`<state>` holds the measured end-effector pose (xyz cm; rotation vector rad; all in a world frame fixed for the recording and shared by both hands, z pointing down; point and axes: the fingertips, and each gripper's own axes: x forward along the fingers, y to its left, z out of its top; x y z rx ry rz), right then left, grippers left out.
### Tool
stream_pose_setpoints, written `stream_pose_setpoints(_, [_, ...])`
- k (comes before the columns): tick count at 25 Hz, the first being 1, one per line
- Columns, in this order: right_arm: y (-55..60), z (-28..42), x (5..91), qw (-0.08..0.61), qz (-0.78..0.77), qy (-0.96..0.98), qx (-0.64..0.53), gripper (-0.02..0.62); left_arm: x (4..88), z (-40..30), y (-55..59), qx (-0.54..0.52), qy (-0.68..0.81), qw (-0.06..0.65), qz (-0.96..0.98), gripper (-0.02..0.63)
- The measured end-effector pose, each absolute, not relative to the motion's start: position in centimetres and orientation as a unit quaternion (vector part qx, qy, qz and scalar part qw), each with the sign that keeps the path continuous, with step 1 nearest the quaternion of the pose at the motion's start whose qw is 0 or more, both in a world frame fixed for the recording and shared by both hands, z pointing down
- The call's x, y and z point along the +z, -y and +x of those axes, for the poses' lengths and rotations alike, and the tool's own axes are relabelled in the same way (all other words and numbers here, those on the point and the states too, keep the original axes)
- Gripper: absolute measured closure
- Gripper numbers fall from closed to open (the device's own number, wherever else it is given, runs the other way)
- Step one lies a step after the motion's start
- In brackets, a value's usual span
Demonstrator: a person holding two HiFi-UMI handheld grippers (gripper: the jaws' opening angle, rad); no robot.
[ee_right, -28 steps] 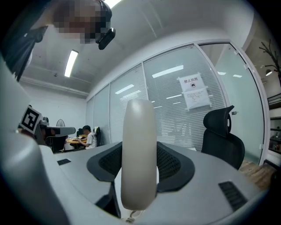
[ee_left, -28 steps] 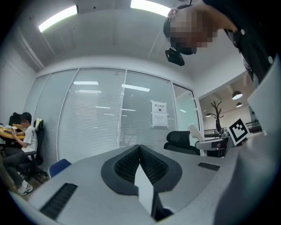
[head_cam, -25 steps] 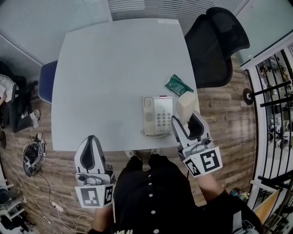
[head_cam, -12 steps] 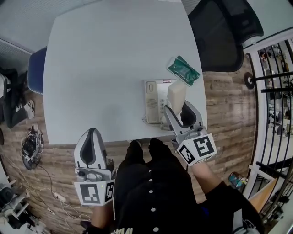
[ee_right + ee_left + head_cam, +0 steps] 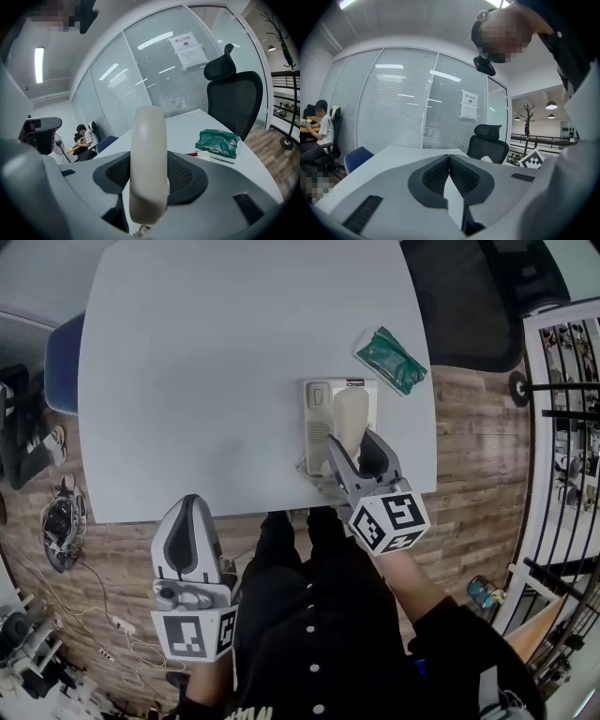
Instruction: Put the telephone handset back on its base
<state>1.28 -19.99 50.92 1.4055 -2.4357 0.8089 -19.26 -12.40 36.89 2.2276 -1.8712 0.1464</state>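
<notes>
Telephone handset (image 5: pixel 148 159) pinched lengthwise between the widely spread jaws of the right gripper (image 5: pixel 354 454), lying over the right half of the base (image 5: pixel 317 427), near the front edge of the table (image 5: pixel 216 381), green packet (image 5: pixel 391 359) just beyond, left gripper (image 5: pixel 187 521) off the table, jaws pressed together, empty.

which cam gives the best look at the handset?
Right gripper view: the handset fills the centre, clamped by the right gripper. The head view shows it small, from above, over the telephone base, with its near end in the jaws. The left gripper view doesn't show it.
</notes>
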Motion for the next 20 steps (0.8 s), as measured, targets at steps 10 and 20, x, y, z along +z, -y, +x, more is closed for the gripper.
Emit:
stream_pose_setpoints(10, [20.3, -0.1, 55.8, 0.146, 0.504, 0.795, 0.305, 0.364, 38.6, -19.4, 12.3, 0.063, 0.632, 0.136, 0.760, 0.591])
stream_pose_setpoints(20, [21.6, -1.2, 59.1, 0.185, 0.546, 0.758, 0.305, 0.364, 40.1, -19.7, 12.8, 0.071, 0.628, 0.156, 0.760, 0.591])
